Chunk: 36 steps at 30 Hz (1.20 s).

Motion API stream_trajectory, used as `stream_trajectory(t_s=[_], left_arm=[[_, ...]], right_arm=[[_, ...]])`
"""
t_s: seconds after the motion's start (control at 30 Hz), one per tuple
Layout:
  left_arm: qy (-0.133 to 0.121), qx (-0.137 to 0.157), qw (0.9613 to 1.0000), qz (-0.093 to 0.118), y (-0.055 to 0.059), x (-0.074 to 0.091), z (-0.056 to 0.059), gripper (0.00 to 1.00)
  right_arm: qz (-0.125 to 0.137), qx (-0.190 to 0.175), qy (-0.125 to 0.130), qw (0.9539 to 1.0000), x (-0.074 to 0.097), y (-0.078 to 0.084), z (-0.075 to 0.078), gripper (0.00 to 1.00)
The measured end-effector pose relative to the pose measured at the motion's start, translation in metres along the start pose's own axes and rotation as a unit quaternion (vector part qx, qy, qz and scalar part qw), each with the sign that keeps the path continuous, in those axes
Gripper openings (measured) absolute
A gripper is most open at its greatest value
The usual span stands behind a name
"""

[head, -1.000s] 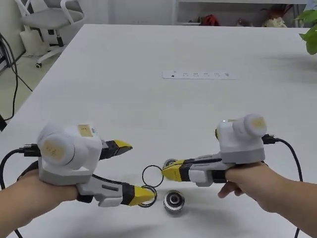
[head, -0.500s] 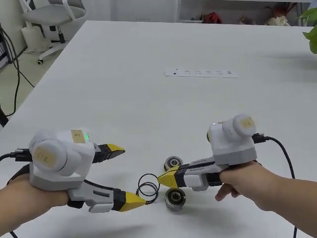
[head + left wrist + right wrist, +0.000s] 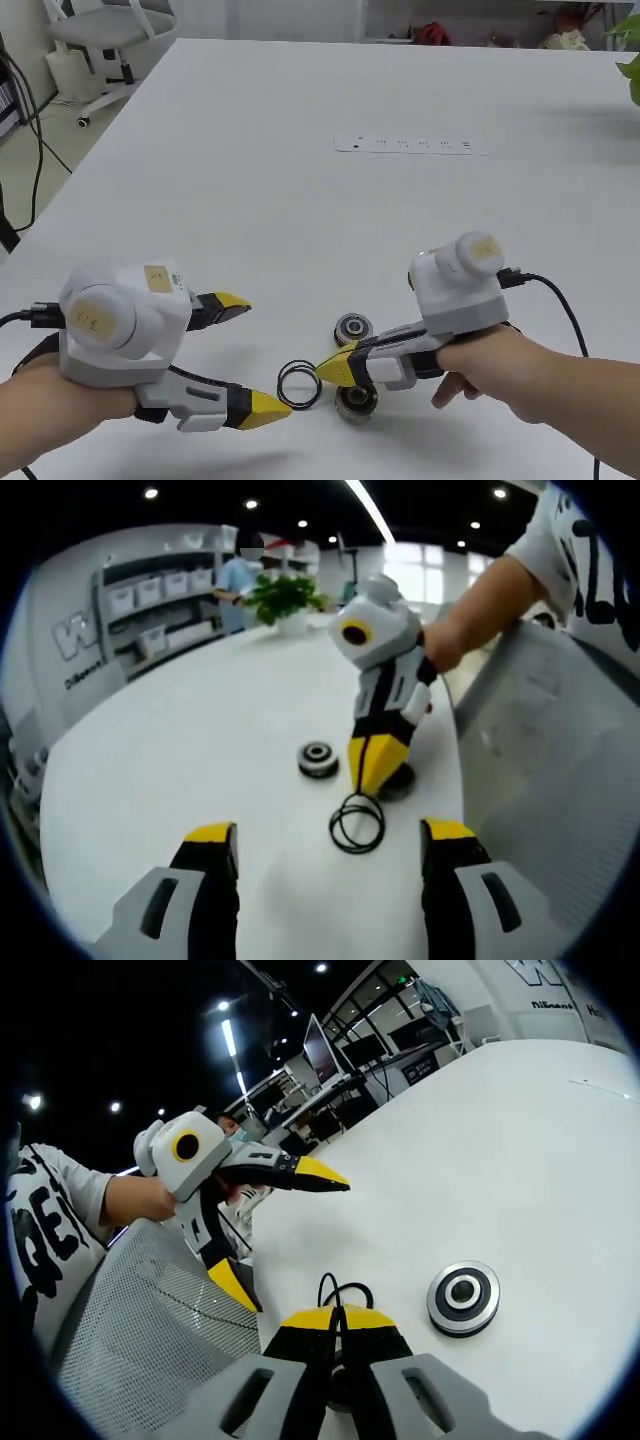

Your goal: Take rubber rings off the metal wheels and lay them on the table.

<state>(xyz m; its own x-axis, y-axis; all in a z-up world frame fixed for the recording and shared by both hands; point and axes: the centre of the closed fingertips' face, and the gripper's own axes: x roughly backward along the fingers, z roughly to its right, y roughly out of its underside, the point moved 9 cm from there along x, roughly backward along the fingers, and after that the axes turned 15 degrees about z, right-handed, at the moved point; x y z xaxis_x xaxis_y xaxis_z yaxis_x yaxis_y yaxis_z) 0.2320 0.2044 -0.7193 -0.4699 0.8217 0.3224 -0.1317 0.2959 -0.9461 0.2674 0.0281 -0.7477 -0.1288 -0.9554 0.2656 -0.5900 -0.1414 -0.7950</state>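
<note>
Surface: we see a plain white table (image 3: 300, 210), with a flat strip of sockets (image 3: 402, 146) well beyond the work.
Room: an office chair (image 3: 105, 22) stands past the table's far left corner, and green leaves (image 3: 632, 75) reach in at the right edge. In the left gripper view we make out wall shelves with bins (image 3: 150, 610) under ceiling lights.
Rubber ring (image 3: 299, 384): thin and black, it lies in the near part of the table, between the two grippers. It reads as two overlapping loops, and we cannot tell whether that is one ring or two.
Ring's lie: it is round, so we find no long axis. It lies close to flat with its opening upward and its nipped side toward the right gripper.
Nearer metal wheel (image 3: 357, 399): it sits on the table just beside the ring, partly hidden under the right gripper's tips.
Farther metal wheel (image 3: 353, 327): it lies flat on its face with the bore pointing straight up, apart from the ring.
Left gripper (image 3: 246, 354): its jaws are spread wide with nothing between them, and the ring lies just ahead of the gap.
Right gripper (image 3: 335, 367): its jaws are pressed together on the ring's edge, above the nearer wheel.
</note>
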Motion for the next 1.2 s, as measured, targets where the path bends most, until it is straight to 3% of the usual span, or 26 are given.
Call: stream_trajectory(t_s=[0.63, 1.2], left_arm=[[-0.003, 0.002, 1.0000, -0.007, 0.0028, 0.0011, 0.0000, 0.75], [-0.002, 0.002, 1.0000, -0.008, 0.0009, -0.0002, -0.0012, 0.75]], right_arm=[[-0.007, 0.022, 0.010, 0.9997, -0.0015, 0.0020, 0.0012, 0.00], [0.005, 0.043, 0.020, 0.9989, 0.0023, -0.0015, 0.0040, 0.09]])
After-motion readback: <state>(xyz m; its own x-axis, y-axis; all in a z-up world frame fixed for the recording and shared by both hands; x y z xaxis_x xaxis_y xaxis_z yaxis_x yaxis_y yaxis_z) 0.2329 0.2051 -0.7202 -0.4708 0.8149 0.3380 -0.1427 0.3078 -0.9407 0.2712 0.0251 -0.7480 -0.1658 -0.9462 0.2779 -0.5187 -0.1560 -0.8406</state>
